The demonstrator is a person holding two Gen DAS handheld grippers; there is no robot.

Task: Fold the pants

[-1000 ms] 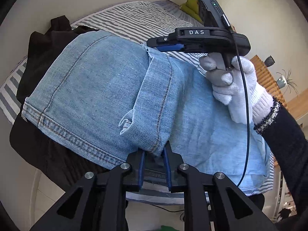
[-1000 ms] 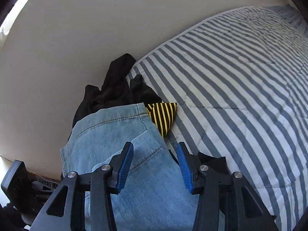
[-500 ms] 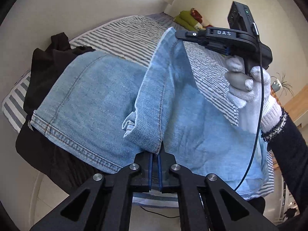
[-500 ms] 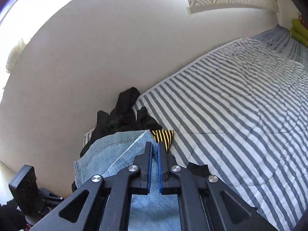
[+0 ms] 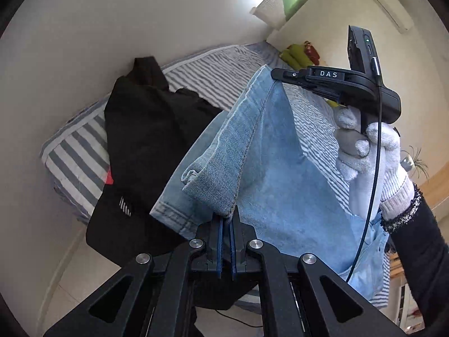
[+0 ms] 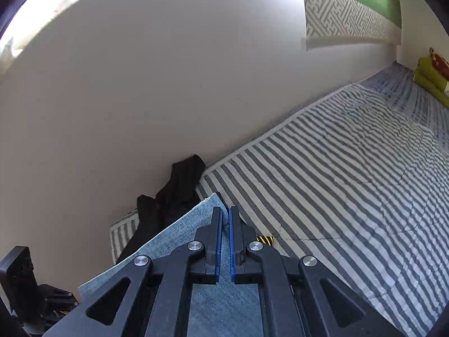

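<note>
Left view only — gloved hand (image 5: 367, 151). 2 claws: left claw (image 5: 226, 219), right claw (image 6: 226, 216), each clamped on 1 pair of jeans (image 5: 269, 168); black garment (image 5: 146, 140) left of both.

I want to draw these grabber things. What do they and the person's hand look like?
Each gripper is black, with silver bolts and two blue ridged pads. The right gripper has white letters DAS, a tiny green light and a thin black cable. The hand wears a white knitted glove and a black sleeve with a sparkly cuff.

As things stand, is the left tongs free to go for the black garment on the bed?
Probably not: the left tongs are shut on the jeans, which hang between them and the black garment.
</note>
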